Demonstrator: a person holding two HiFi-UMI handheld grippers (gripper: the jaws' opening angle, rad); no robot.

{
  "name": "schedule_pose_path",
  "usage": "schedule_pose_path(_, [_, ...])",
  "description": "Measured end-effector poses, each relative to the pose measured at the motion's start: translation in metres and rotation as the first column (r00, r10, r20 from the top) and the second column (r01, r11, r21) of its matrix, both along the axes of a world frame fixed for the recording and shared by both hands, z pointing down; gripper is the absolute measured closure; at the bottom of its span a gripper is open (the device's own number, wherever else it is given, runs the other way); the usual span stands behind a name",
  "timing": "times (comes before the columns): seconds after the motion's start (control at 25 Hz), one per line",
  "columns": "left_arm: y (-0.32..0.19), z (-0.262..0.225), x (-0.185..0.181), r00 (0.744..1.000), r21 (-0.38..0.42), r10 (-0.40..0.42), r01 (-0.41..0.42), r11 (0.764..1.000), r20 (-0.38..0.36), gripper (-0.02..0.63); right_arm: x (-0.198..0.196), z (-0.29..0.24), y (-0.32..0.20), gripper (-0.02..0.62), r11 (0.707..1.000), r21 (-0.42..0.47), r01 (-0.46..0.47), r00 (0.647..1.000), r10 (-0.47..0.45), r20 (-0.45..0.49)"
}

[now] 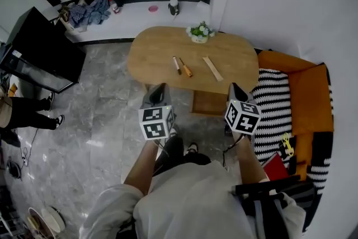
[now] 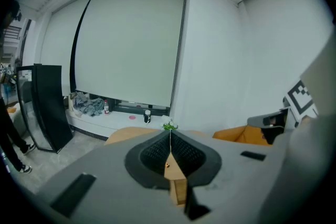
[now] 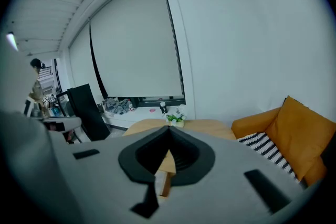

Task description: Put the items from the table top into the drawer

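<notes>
Head camera steeply down over table point(image 1: 162, 59), cameras on left gripper point(image 1: 160, 88) and right gripper point(image 1: 234, 87) facing forward, just short of it, all sharing table and plant point(image 1: 199, 32).

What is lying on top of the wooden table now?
On the table: a small potted plant, two pen-like items, and a flat wooden strip. Nothing covers them. The space under it is mostly hidden.

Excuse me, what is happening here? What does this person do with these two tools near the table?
A person stands before an oval wooden table, holding a gripper in each hand. The left gripper and the right gripper are both shut and empty, held short of the table's near edge. On the table lie a pale pen, an orange pen, a wooden strip and a small potted plant. Nothing has been picked up yet.
</notes>
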State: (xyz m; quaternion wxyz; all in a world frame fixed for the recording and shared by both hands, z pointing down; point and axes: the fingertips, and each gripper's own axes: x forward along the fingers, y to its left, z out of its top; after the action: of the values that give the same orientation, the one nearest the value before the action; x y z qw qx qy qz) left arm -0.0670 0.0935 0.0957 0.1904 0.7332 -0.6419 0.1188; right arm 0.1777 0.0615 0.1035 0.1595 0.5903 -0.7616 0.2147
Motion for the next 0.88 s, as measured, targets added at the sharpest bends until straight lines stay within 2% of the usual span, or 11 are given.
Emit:
schedule_pose_path(0.32, [-0.071, 0.018, -0.007, 0.998, -0.022, 0.052, -0.052, 0.998, -0.028, 0.597, -0.015, 0.011, -0.051, 0.603, 1.0, -0.025, -0.014, 0.999, 0.012, -0.046])
schedule_pose_path(0.52, [-0.11, 0.033, 0.001, 0.992, -0.034, 0.122, -0.122, 0.992, 0.013, 0.597, -0.016, 0.035, -0.081, 0.601, 0.998, -0.063, -0.007, 0.997, 0.002, -0.075])
schedule_pose_path(0.68, [-0.125, 0.068, 0.006, 0.989, -0.089, 0.146, -0.144, 0.986, 0.018, 0.597, -0.011, 0.074, -0.093, 0.603, 0.993, -0.117, -0.011, 0.996, 0.0, -0.085])
schedule_pose_path(0.88, [-0.149, 0.128, 0.011, 0.993, -0.149, 0.118, -0.116, 0.982, 0.005, 0.597, -0.004, 0.123, -0.111, 0.602, 0.985, -0.175, -0.003, 0.997, -0.01, -0.075])
